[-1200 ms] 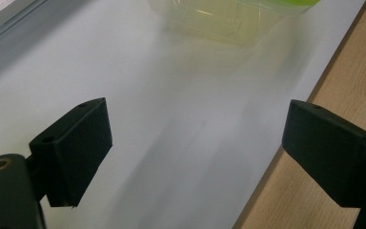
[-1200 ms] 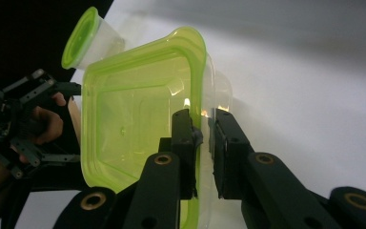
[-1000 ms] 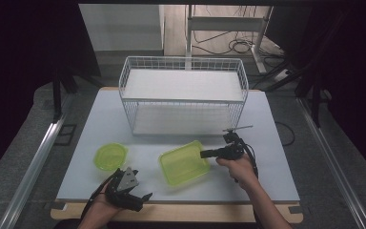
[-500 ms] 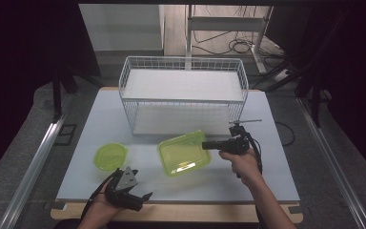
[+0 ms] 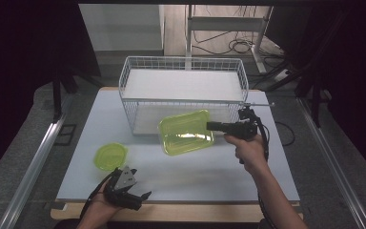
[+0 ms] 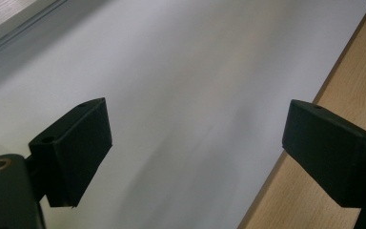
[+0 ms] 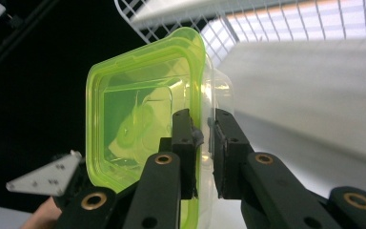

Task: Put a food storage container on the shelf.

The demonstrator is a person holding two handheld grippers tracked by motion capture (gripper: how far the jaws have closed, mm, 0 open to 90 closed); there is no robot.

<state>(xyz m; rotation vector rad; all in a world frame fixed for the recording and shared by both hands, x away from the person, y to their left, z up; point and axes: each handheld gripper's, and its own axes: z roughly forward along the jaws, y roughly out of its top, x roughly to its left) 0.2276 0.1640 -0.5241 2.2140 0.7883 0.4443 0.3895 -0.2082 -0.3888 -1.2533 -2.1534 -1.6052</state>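
A square lime-green plastic container point(image 5: 185, 132) hangs in the air in front of the white wire basket point(image 5: 183, 93), tilted. My right gripper point(image 5: 211, 126) is shut on its right rim. In the right gripper view the two jaws pinch the container's wall point(image 7: 138, 119) at the gripper point(image 7: 205, 143). A small round lime-green bowl point(image 5: 110, 156) sits on the table at the left. My left gripper point(image 5: 140, 198) rests near the table's front edge, open; in the left gripper view point(image 6: 195, 157) nothing lies between its wide-apart jaws.
The white table top point(image 5: 195, 171) has a wooden front edge point(image 5: 181, 212). The wire basket stands at the back middle with a white shelf inside. A metal rail point(image 5: 38, 157) runs along the left side. Cables lie on the floor behind.
My right gripper has lifted the green container off the table and carried it up toward the basket's front. The left gripper has stayed where it was.
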